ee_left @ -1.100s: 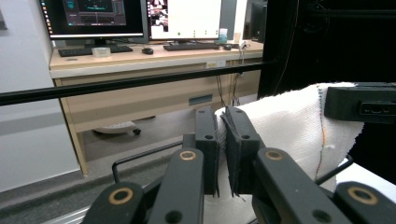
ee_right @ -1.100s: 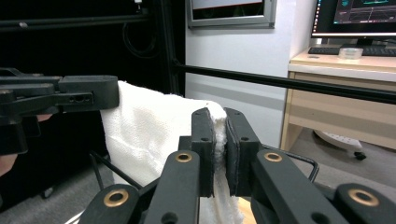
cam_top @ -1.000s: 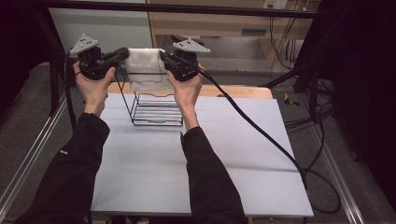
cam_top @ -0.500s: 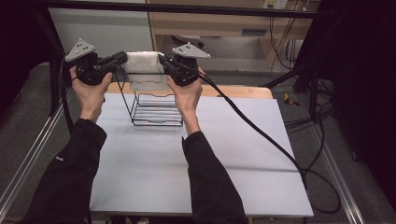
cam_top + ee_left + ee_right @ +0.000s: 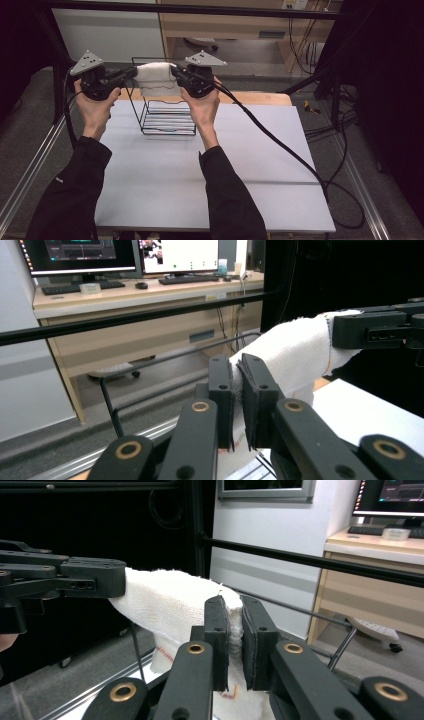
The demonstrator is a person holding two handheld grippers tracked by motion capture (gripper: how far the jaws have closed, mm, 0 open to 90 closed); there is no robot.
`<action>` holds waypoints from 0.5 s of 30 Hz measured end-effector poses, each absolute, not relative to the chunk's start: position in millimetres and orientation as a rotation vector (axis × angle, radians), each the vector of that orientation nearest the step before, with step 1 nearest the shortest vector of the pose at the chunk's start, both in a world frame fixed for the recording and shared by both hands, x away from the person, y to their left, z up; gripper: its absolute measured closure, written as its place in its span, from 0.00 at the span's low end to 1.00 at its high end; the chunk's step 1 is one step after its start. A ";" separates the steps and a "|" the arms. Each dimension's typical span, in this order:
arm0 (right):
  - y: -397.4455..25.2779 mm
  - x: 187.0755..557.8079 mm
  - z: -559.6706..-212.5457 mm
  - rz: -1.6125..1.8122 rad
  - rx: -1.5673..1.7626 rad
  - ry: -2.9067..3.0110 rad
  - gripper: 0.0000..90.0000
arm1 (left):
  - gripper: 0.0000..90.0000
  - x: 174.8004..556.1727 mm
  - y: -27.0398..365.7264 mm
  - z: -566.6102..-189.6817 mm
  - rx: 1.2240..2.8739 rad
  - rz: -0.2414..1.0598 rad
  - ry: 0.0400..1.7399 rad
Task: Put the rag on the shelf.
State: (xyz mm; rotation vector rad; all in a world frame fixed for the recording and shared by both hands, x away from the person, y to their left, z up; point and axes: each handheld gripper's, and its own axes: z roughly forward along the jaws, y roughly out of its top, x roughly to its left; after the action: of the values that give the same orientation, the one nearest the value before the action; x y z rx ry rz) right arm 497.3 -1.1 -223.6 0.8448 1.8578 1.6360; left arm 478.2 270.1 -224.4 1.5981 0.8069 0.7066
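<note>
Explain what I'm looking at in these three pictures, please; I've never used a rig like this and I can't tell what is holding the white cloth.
No robot here: a person stands at the table holding a hand-held tool in each hand. The high view looks down from above the person's side. The left gripper and the right gripper each pinch one end of a folded white towel, stretched between them above a black wire rack that stands on the pale grey table.

The other two pictures come from cameras riding on the tools. In the left gripper view its black fingers are shut on the towel, with the other tool at the far end. The right gripper view mirrors this: fingers clamped on the towel.
</note>
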 end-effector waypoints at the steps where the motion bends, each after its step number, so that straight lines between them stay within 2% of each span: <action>1: -1.5 496.5 -224.6 1.636 0.843 1.865 0.92 | 0.93 477.3 269.8 -225.3 1.601 0.703 0.811; 15: -5.2 489.4 -237.2 1.604 0.788 1.948 0.92 | 0.91 466.3 269.2 -238.3 1.635 0.667 0.848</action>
State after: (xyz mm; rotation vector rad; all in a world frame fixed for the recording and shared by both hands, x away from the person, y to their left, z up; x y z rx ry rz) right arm 489.4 -5.2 -237.2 0.7876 1.9483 1.6042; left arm 466.3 269.2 -238.3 1.6346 0.8484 0.6665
